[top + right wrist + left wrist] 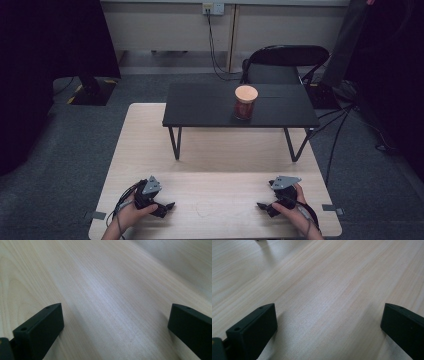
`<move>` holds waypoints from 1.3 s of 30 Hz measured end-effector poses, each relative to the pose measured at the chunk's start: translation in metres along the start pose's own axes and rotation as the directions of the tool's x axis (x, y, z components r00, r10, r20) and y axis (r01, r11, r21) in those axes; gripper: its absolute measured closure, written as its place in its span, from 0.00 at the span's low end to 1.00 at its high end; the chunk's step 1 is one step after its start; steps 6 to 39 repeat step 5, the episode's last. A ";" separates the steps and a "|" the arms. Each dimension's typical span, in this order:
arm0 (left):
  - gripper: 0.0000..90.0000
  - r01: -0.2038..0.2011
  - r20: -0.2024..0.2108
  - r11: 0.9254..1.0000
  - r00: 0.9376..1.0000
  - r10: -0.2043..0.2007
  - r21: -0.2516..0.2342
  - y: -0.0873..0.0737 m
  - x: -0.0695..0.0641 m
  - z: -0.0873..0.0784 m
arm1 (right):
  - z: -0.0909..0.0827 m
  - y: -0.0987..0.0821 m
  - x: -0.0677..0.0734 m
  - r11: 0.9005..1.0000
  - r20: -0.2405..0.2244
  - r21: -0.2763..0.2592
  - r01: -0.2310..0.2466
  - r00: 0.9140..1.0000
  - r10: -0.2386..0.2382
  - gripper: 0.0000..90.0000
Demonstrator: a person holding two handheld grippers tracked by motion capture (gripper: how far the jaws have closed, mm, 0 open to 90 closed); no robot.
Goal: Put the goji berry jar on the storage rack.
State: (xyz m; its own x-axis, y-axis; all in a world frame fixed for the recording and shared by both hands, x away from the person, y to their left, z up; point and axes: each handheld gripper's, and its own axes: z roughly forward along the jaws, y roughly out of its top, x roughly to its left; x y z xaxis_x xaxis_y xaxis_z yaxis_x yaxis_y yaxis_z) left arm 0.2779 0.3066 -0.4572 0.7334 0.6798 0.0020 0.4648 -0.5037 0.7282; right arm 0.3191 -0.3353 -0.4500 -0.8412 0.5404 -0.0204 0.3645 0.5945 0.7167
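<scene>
Both grippers (jaws apart) on table

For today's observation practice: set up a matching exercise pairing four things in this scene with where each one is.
Things:
1. jar
2. chair
3. left gripper
4. right gripper

Places:
A. behind the black shelf
B. near right corner of the table
C. on the black shelf
D. near left corner of the table

Pairs: 1-C, 2-A, 3-D, 4-B
</scene>
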 end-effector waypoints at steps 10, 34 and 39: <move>0.00 0.000 0.000 1.000 1.000 0.000 0.000 0.000 0.000 0.000 | 0.000 0.000 0.000 1.000 0.000 0.001 0.000 1.000 0.000 0.00; 0.00 0.000 0.000 1.000 1.000 0.000 0.000 0.000 0.000 0.000 | 0.000 0.000 0.000 1.000 0.000 0.001 0.000 1.000 0.000 0.00; 0.00 0.000 0.000 1.000 1.000 0.000 0.000 0.000 0.000 0.000 | 0.000 0.000 0.000 1.000 0.000 0.001 0.000 1.000 0.000 0.00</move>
